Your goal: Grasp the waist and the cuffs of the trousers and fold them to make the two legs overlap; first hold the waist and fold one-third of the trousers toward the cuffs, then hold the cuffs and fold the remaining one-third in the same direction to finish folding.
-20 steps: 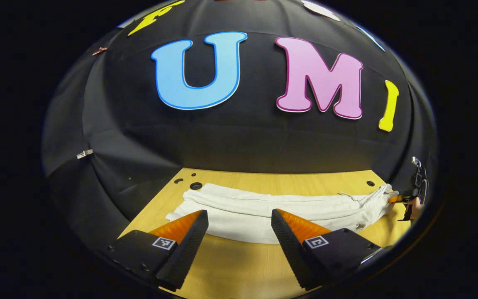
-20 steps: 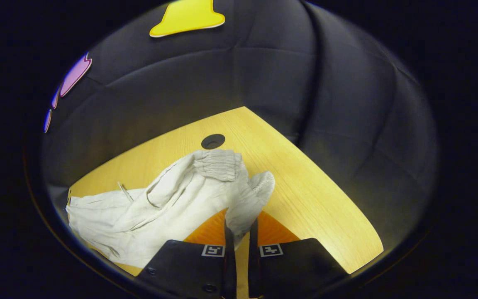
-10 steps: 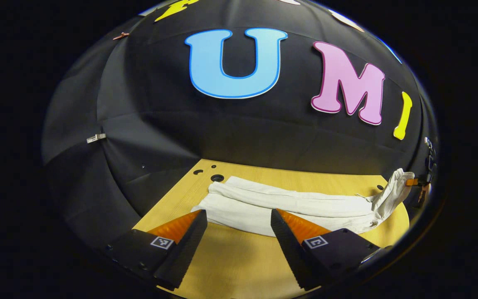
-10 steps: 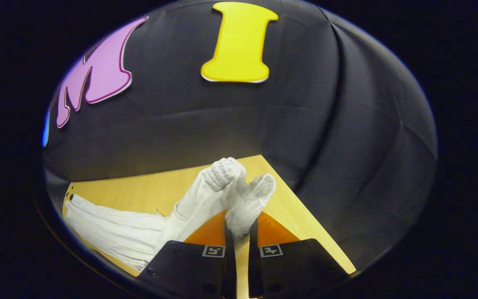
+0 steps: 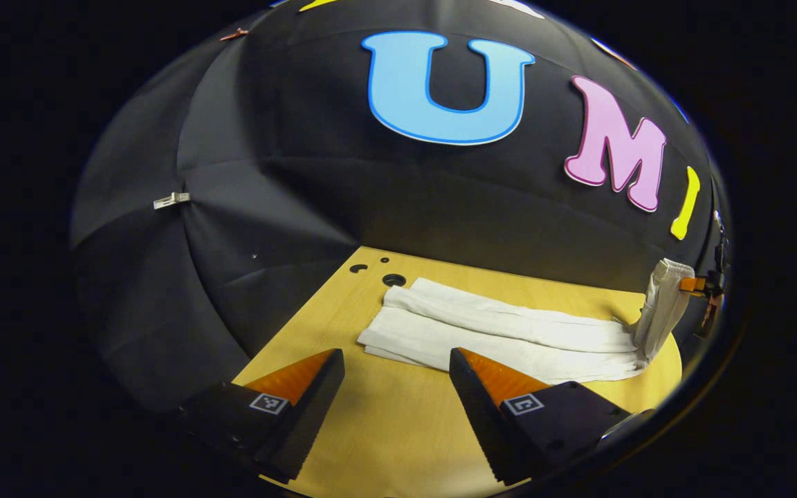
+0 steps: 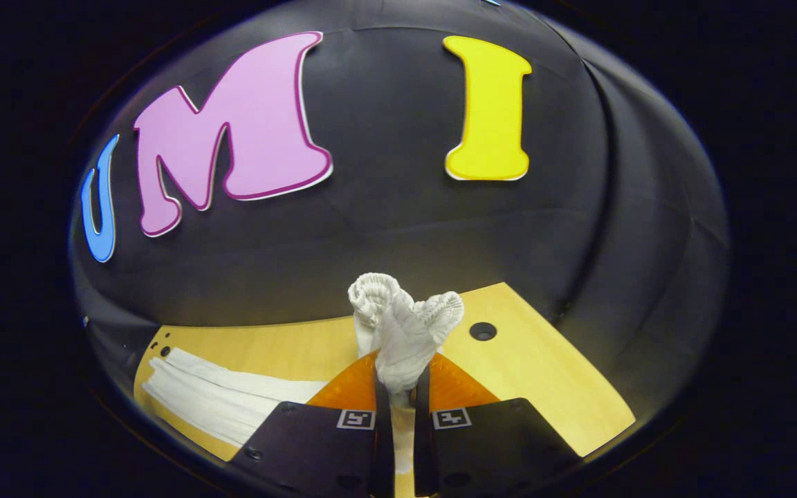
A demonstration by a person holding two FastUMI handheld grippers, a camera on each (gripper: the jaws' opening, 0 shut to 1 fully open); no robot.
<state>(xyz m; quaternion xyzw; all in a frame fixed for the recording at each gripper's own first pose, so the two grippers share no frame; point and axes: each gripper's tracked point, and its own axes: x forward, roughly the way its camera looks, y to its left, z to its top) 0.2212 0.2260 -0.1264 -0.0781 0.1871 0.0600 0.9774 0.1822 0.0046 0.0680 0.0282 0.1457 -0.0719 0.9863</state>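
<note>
Left gripper (image 5: 396, 360) hovering wide open above the near table (image 5: 398, 429) edge, gripping nothing; white trousers (image 5: 502, 335) lying lengthwise across the table; right gripper (image 6: 402, 387) pinching the gathered waist (image 6: 405, 325), lifting it upright at the far right.

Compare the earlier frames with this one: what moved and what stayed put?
The right gripper, clamped on the gathered waist of the white fabric trousers throughout, has lifted that end off the yellow wooden table; it now stands upright. The left gripper stayed open, gripping nothing, and drew back from the cuff end. The legs remain flat.
</note>
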